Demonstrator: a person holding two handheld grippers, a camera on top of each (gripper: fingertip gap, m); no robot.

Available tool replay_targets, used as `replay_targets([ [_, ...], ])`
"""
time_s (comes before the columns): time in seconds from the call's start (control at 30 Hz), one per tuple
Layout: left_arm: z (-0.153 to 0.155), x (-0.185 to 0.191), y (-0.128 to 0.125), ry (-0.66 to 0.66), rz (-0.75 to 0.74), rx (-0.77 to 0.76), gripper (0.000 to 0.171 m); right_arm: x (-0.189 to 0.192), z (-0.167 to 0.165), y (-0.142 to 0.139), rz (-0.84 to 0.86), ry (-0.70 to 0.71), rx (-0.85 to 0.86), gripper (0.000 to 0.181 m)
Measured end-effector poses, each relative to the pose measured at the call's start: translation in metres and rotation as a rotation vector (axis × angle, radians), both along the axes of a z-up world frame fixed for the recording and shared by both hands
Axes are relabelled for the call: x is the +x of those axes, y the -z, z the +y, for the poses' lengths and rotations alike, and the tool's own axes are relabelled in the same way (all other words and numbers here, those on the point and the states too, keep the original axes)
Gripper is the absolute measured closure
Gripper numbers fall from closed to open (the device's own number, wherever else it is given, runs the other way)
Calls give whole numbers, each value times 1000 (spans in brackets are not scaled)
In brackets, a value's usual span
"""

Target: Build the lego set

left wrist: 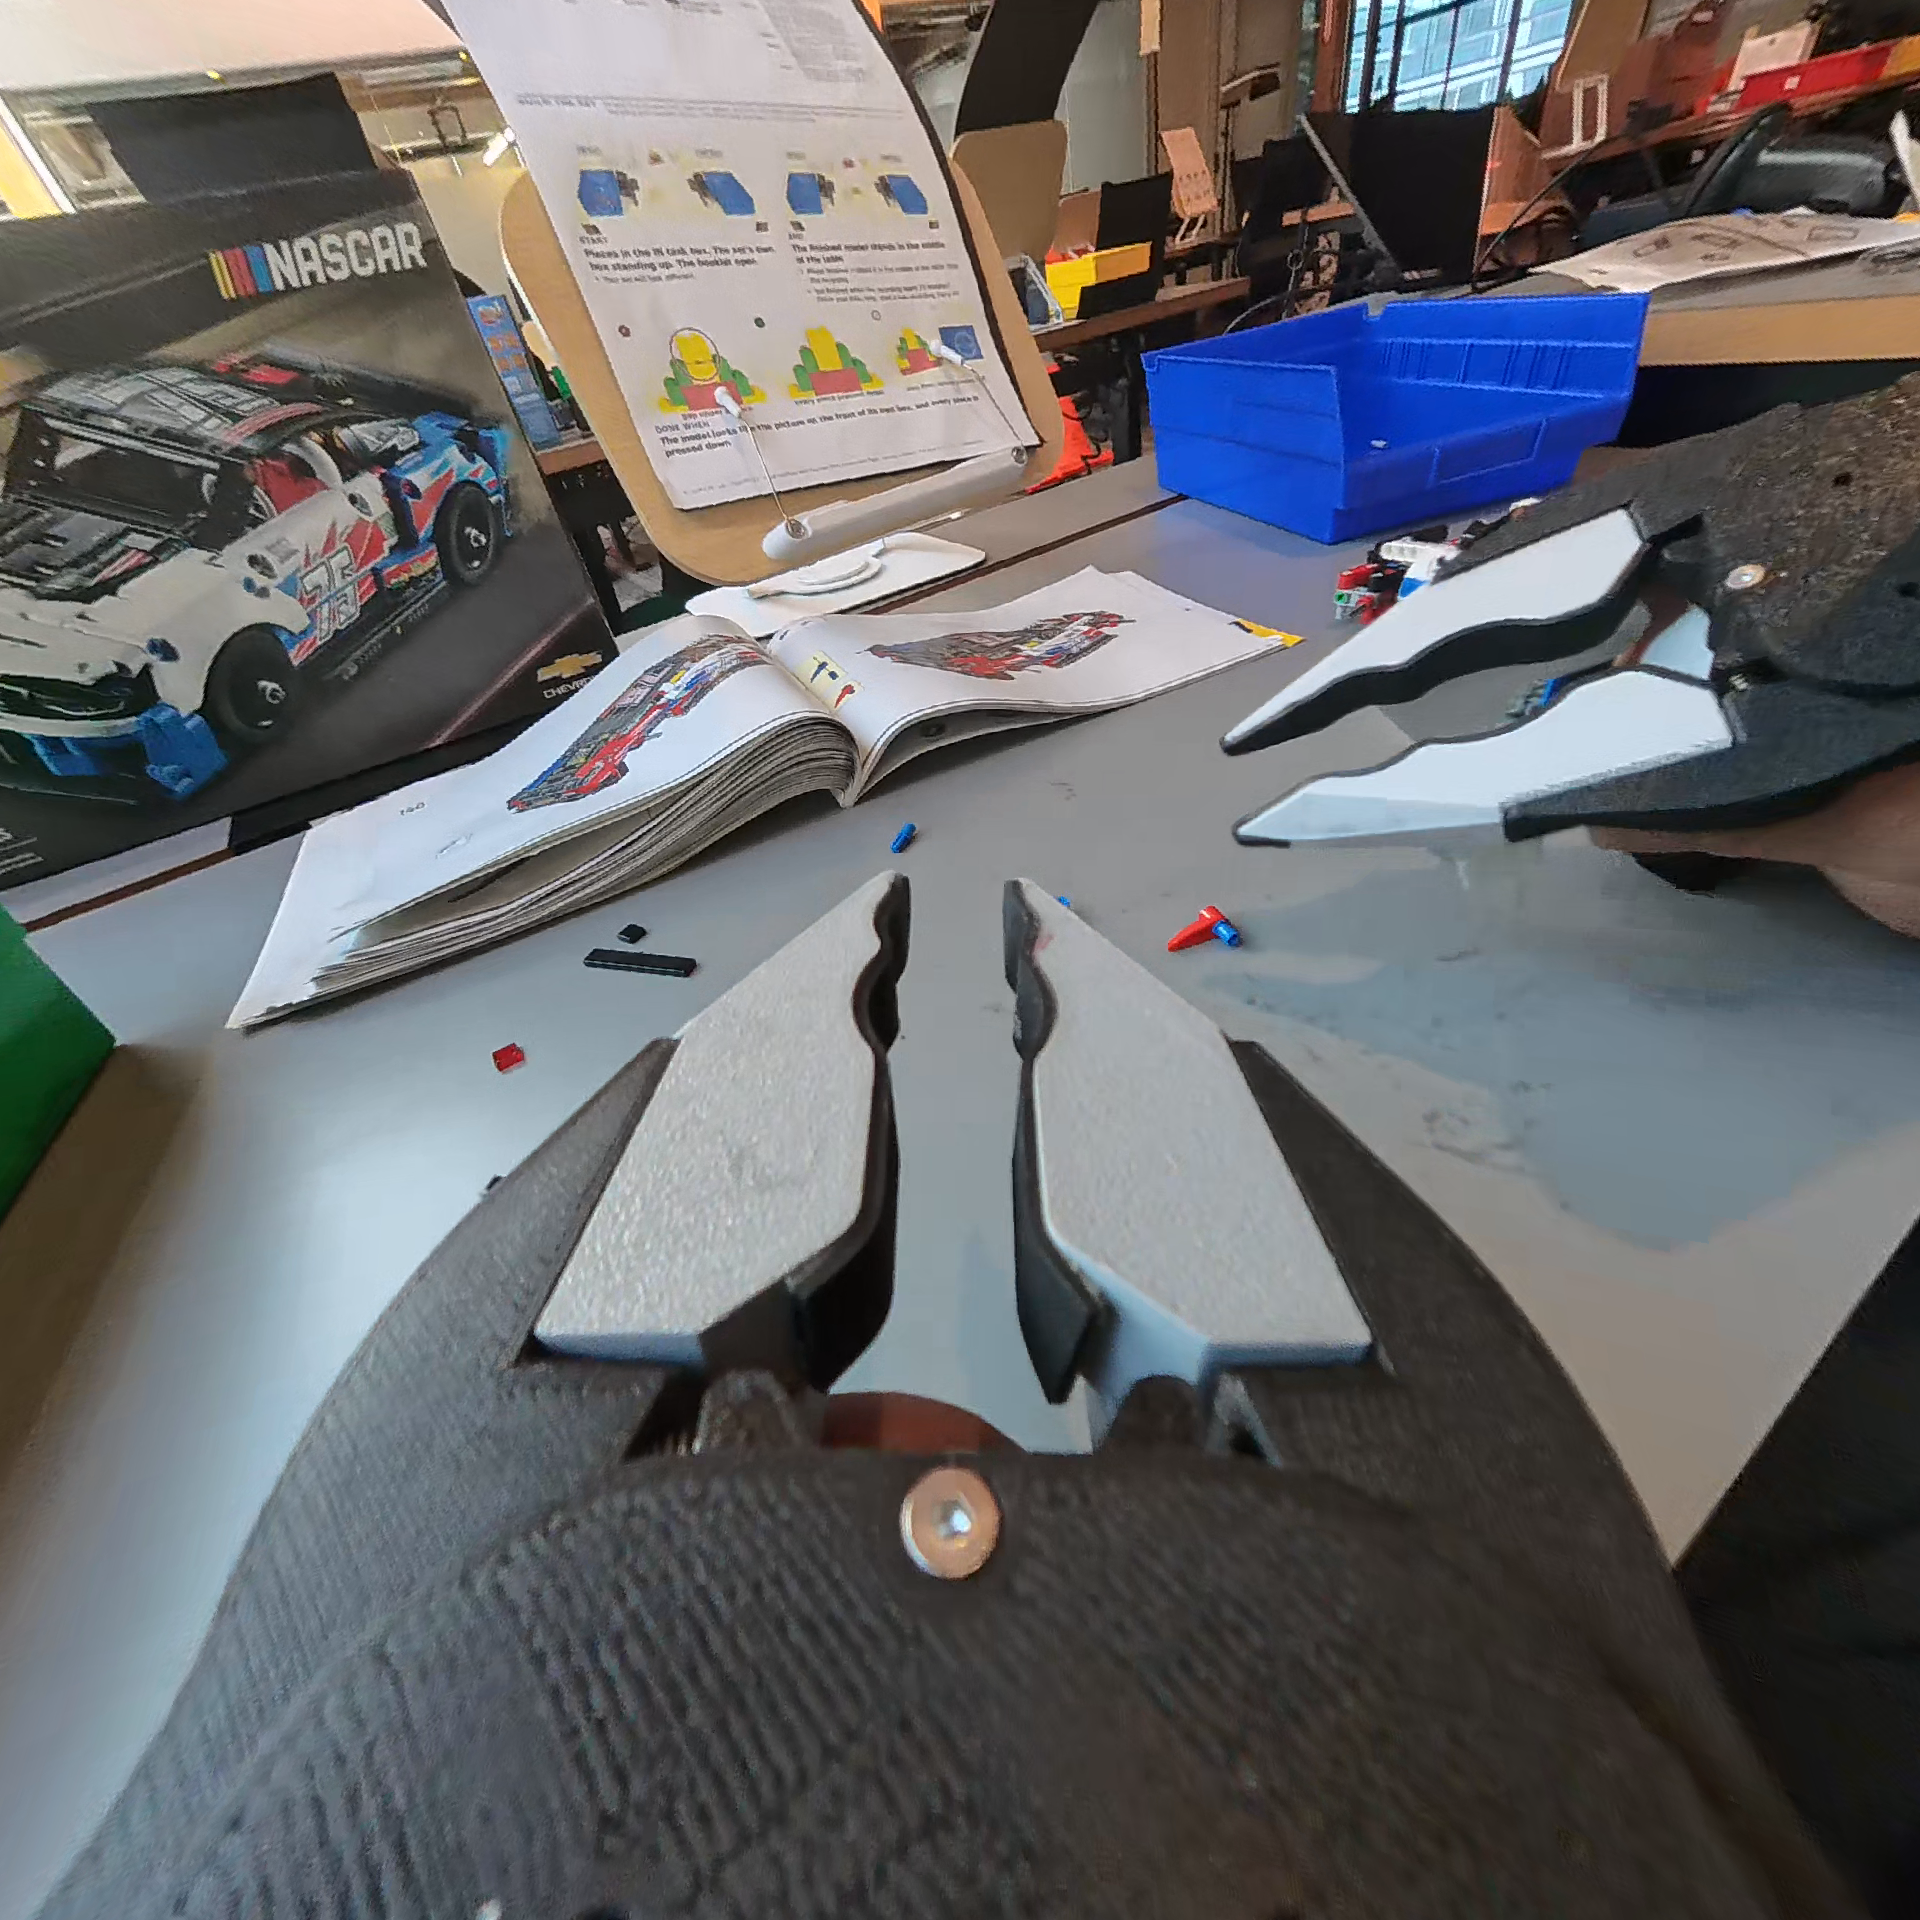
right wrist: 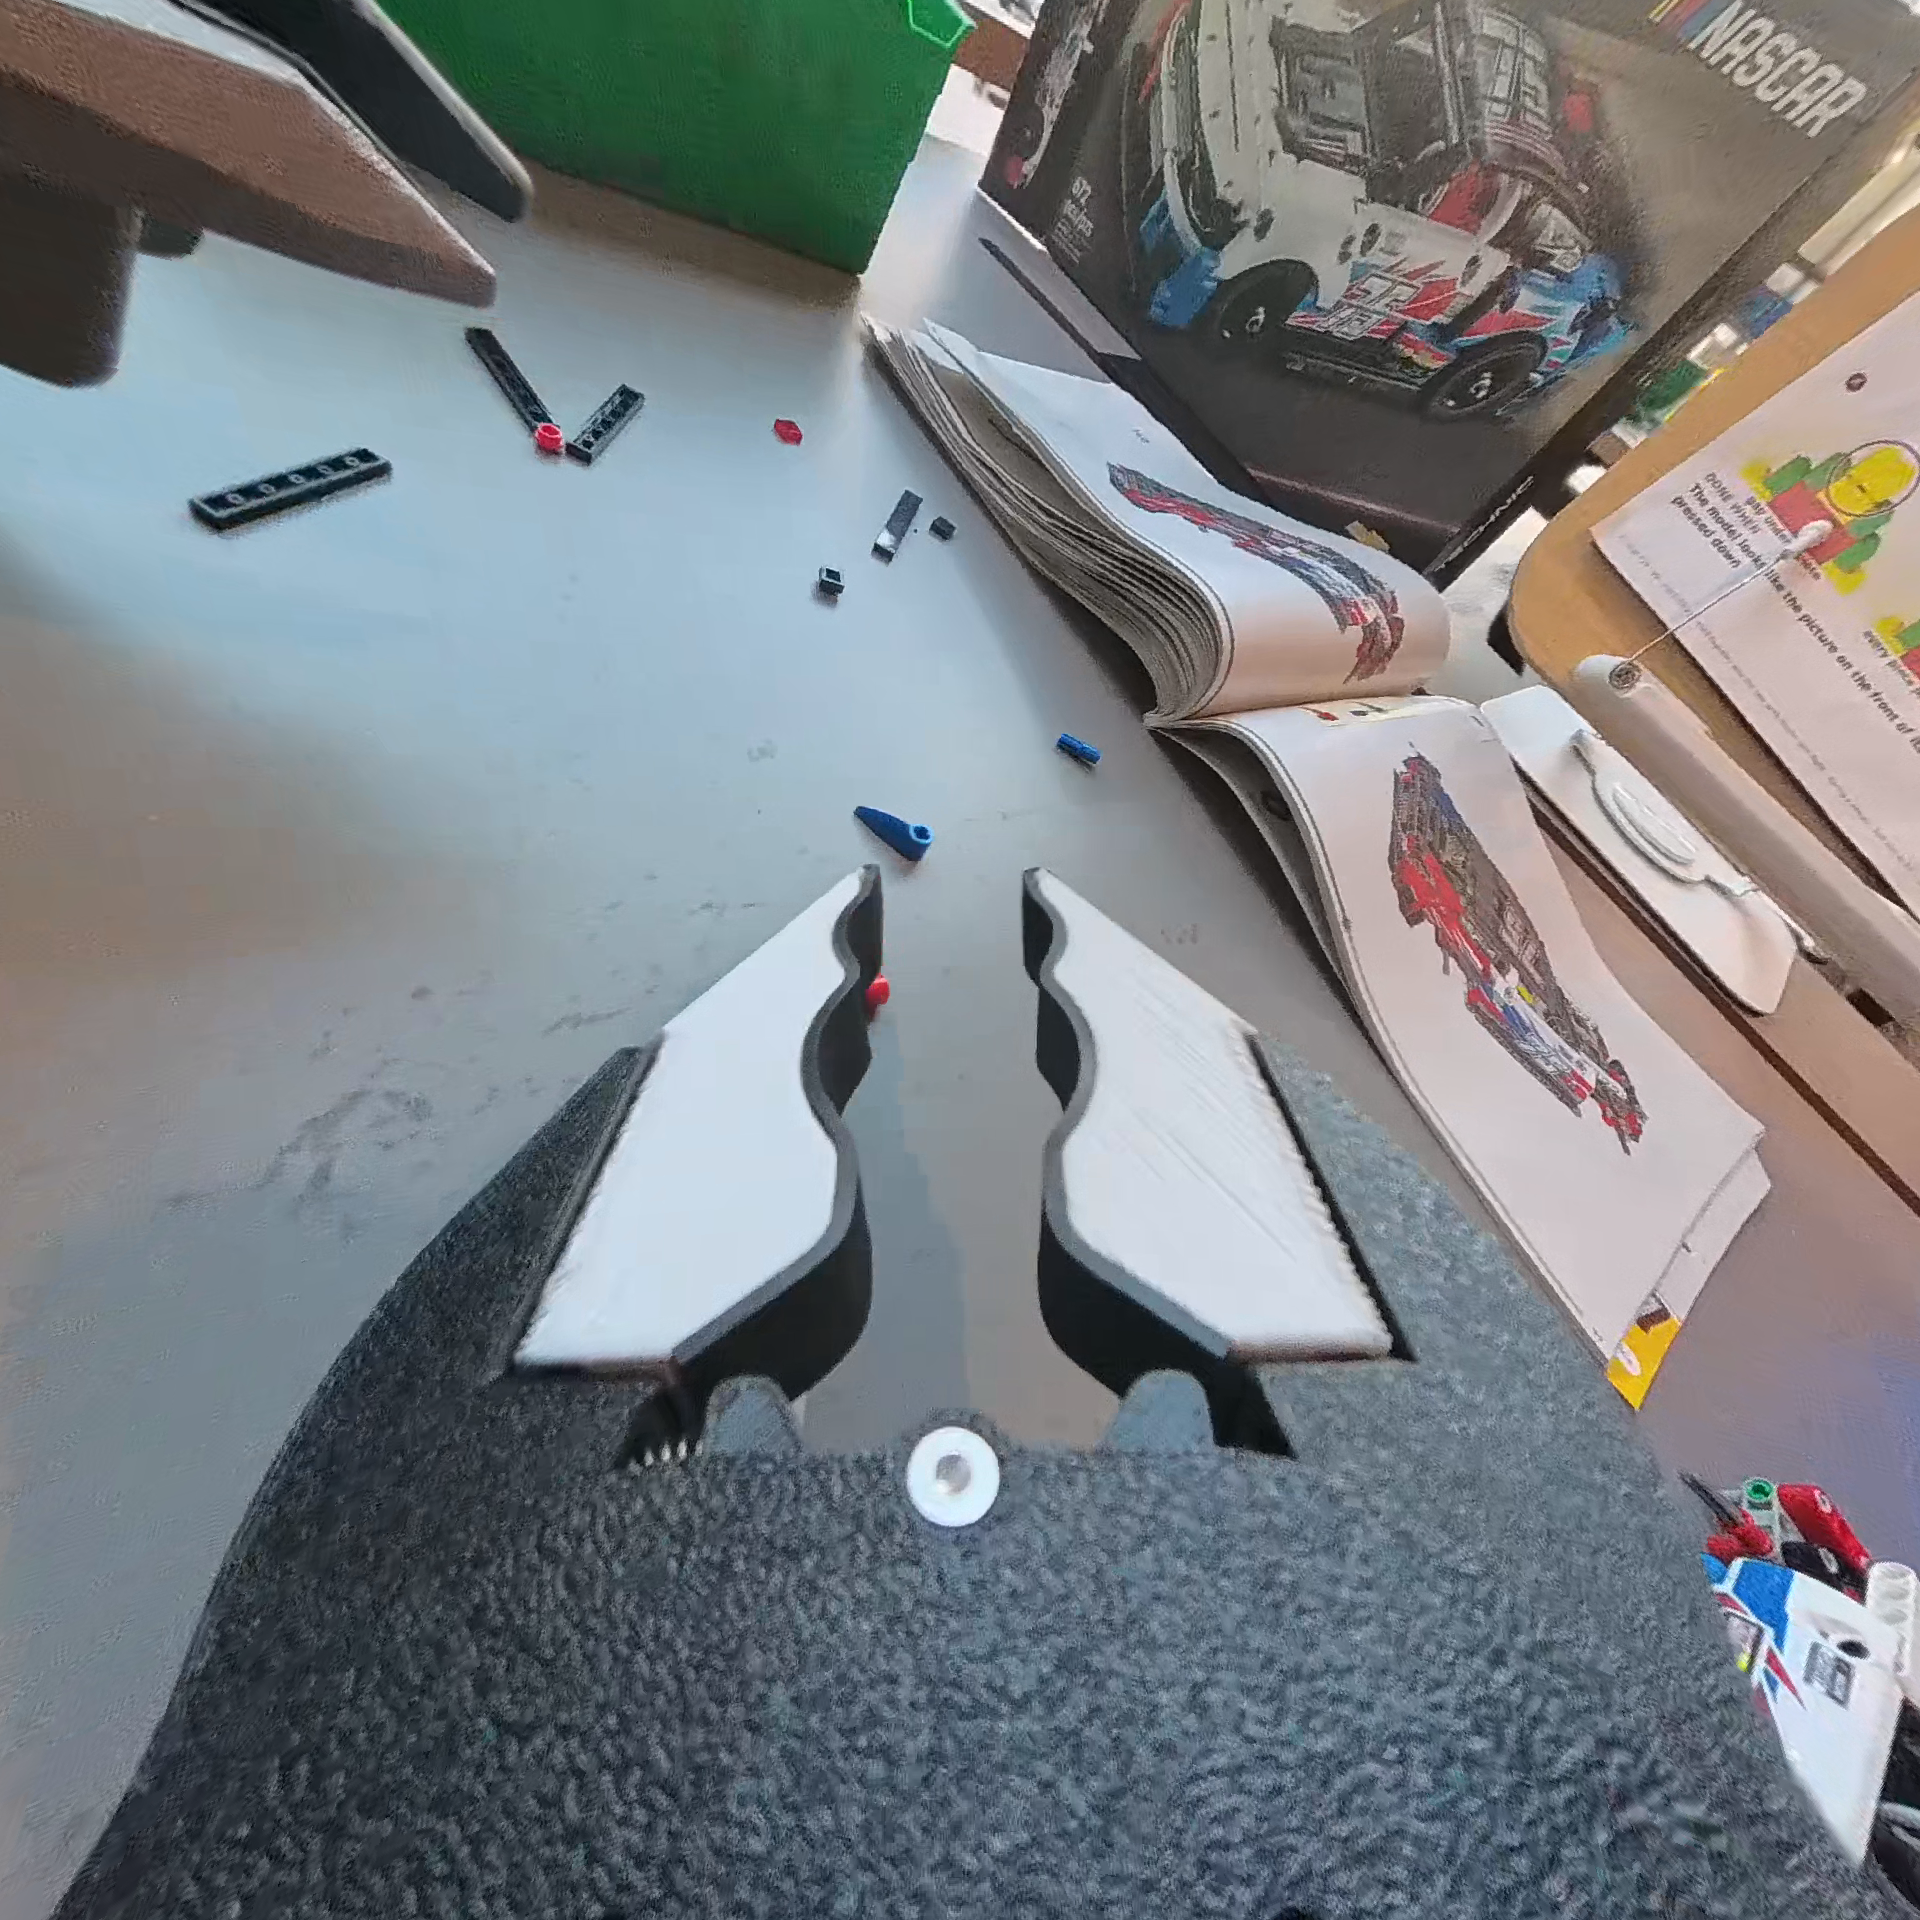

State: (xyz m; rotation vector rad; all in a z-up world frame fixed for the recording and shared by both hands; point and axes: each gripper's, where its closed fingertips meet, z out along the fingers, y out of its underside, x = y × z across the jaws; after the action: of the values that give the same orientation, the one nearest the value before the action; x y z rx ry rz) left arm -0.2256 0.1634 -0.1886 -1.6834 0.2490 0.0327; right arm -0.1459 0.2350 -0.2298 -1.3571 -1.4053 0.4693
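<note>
1. In the left wrist view, the left gripper (left wrist: 956, 894) hovers above the grey worktop (left wrist: 1455, 1091) with its fingers spread and nothing between them. Just beyond the tips lie a small blue pin (left wrist: 903, 836) and, to the right, a red cone piece (left wrist: 1200, 928). A black flat plate (left wrist: 639, 962) lies on the left, beside the open instruction booklet (left wrist: 644, 769). The right gripper (left wrist: 1242, 784) enters from the right, also spread and empty. Far behind it are a blue bin (left wrist: 1392, 416) and a small part of the partly built model (left wrist: 1387, 577).

2. In the right wrist view, the right gripper (right wrist: 953, 883) is low over the worktop, fingers apart, holding nothing. A blue cone piece (right wrist: 894, 831) lies just beyond the left fingertip, and a small red piece (right wrist: 877, 990) shows at the inner edge of the left finger; I cannot tell if it touches. Long black plates (right wrist: 291, 488) lie far left.

3. I judge these pieces to be light, hard and smooth, so they can slip or jump away under the tips. It seems best to take the cone across its thicker end and a plate across its long edges, with a gentle squeeze.
</note>
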Motion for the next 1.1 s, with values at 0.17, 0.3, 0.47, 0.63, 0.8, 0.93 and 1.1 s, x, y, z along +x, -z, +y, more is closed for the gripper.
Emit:
replay_targets([
  [0.17,-7,-1,-4,-21,64,38,158,1,5,-4,30,12,-24,159],
  [0.3,-9,-4,-15,-26,70,84,158,3,6,-13,90,9,-31,162],
  [0.47,-10,-14,-22,-38,15,103,158,9,10,-26,187,10,-84,163],
  [0.63,-7,-24,-32,-49,-21,120,158,15,5,-47,298,3,-60,169],
  [0.8,5,-38,-38,-91,-38,137,154,27,-3,-76,436,2,4,175],
  [0.93,7,-41,-45,-95,-91,158,137,17,-6,-58,351,-21,-50,148],
  [1.1,8,-33,-28,-80,-40,38,120,12,-14,-48,313,-63,-125,156],
])
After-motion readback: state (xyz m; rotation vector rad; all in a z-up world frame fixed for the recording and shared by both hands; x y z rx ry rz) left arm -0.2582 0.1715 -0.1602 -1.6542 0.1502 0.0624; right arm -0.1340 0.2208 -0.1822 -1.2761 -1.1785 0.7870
